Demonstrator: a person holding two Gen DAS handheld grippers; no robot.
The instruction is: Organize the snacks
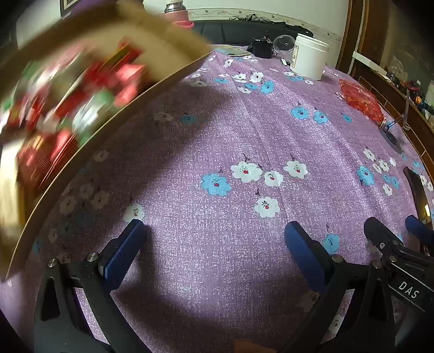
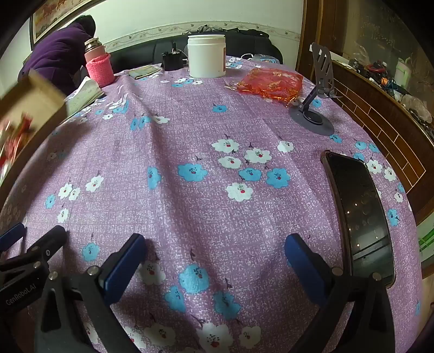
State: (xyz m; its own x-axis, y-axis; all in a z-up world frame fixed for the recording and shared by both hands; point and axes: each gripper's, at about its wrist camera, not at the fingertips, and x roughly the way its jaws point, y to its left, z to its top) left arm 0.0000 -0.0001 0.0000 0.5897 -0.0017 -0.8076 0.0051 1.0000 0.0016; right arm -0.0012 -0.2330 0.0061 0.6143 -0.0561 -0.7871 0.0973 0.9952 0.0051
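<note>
While both grippers, left (image 1: pixel 214 239) and right (image 2: pixel 214 252), are hovering with jaws apart and holding nothing, a cardboard box (image 1: pixel 152 38) of snacks (image 1: pixel 81 89) is showing blurred at the left. A phone (image 2: pixel 360 217) is lying on the flowered tablecloth (image 2: pixel 190 135).

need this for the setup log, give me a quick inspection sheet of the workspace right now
surface: table under a purple floral tablecloth, creased.
job's things: cardboard box of red and green snack packets, motion-blurred, at the left edge.
clutter: white tub, orange-red crinkly bag, phone stand, dark phone, pink-sleeved flask, small black device, open booklet.
grippers: left gripper and right gripper both open, holding nothing, above the cloth.
cables: tangle on the side shelf; nothing seen on the cloth itself.
surroundings: person in purple, dark sofa, framed picture.
</note>
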